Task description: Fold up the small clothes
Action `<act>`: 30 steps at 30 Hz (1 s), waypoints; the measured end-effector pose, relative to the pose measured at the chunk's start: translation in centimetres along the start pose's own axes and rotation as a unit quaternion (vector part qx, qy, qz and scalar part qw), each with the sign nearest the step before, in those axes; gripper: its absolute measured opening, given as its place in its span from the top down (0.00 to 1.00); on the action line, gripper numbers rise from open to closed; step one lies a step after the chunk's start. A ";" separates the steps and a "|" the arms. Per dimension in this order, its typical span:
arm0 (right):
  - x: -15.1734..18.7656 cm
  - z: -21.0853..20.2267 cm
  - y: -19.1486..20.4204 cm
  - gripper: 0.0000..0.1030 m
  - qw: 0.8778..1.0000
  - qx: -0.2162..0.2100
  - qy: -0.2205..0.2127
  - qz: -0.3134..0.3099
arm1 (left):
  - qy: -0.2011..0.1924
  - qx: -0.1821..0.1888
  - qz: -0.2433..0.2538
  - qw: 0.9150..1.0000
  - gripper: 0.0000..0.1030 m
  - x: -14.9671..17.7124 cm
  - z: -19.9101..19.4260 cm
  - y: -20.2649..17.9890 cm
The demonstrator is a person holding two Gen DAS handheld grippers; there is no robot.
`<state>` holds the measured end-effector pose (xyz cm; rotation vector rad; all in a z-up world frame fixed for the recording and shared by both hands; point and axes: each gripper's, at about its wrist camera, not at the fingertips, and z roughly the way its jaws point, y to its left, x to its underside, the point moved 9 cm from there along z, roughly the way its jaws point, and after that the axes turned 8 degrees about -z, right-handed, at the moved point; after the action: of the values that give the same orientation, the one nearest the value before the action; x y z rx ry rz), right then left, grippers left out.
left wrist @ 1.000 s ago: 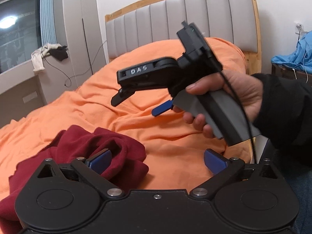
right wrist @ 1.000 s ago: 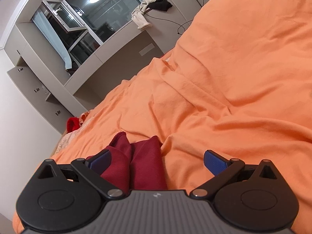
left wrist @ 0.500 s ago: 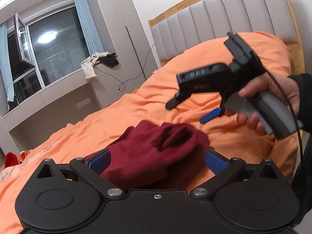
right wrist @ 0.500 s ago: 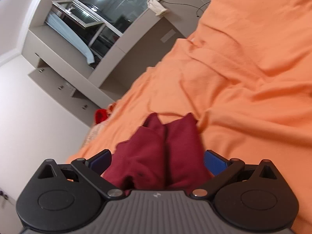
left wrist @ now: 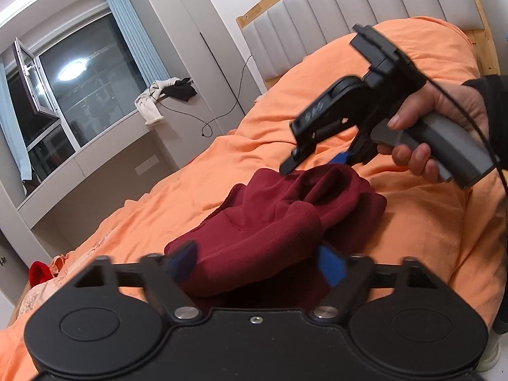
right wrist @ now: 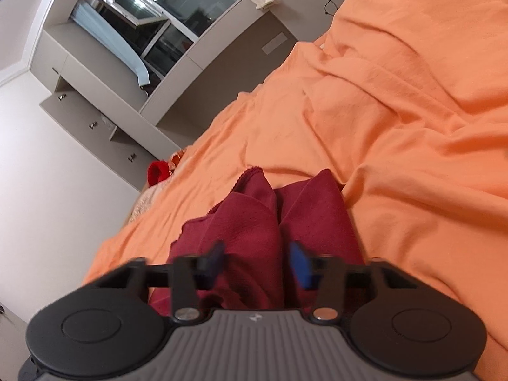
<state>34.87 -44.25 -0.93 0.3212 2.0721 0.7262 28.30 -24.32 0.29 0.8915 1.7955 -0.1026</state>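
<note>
A dark red small garment (left wrist: 285,222) lies bunched on the orange bed cover (left wrist: 428,238). My left gripper (left wrist: 257,263) has its blue pads on either side of a thick fold of it, jaws still fairly wide. In the right wrist view the garment (right wrist: 254,228) shows as two folds, and my right gripper (right wrist: 257,262) has its jaws partly closed around cloth. From the left wrist view the right gripper (left wrist: 317,162) is held by a hand just above the garment's far end.
A padded grey headboard (left wrist: 365,9) stands at the bed's far end. A window ledge (left wrist: 104,146) with a white cloth and black cable runs along the left. A bright red item (right wrist: 157,171) lies at the bed's far edge.
Both grippers have moved in over the red garment. The right gripper's jaws have narrowed around the cloth. The left gripper's jaws have also drawn in around a fold.
</note>
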 end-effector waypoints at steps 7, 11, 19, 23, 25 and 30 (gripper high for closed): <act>-3.0 -2.5 2.1 0.91 0.994 0.003 -0.081 -0.078 | -0.015 0.009 -0.017 1.000 0.86 -0.4 -0.3 -1.0; -4.5 -3.3 1.3 0.91 0.990 0.030 -0.105 -0.094 | -0.019 0.035 -0.029 0.999 0.88 -0.9 0.1 -2.5; -2.8 -1.0 -2.7 0.83 0.991 0.089 -0.054 -0.086 | 0.021 0.055 -0.041 0.997 0.84 1.2 3.9 -5.5; -2.5 -2.0 -3.2 0.63 0.991 0.091 -0.059 -0.081 | 0.019 0.061 -0.048 0.997 0.78 1.4 3.7 -5.8; -2.4 -2.7 -3.0 0.48 0.991 0.087 -0.062 -0.081 | 0.018 0.067 -0.054 0.996 0.73 1.5 3.4 -5.7; -0.7 -2.8 -2.1 0.26 0.990 0.086 -0.026 -0.113 | 0.015 0.096 -0.085 0.992 0.50 1.6 2.8 -5.5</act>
<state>33.12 -47.33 -0.53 0.1941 2.0833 0.4011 26.88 -28.75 -4.14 0.8773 1.9113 -0.3785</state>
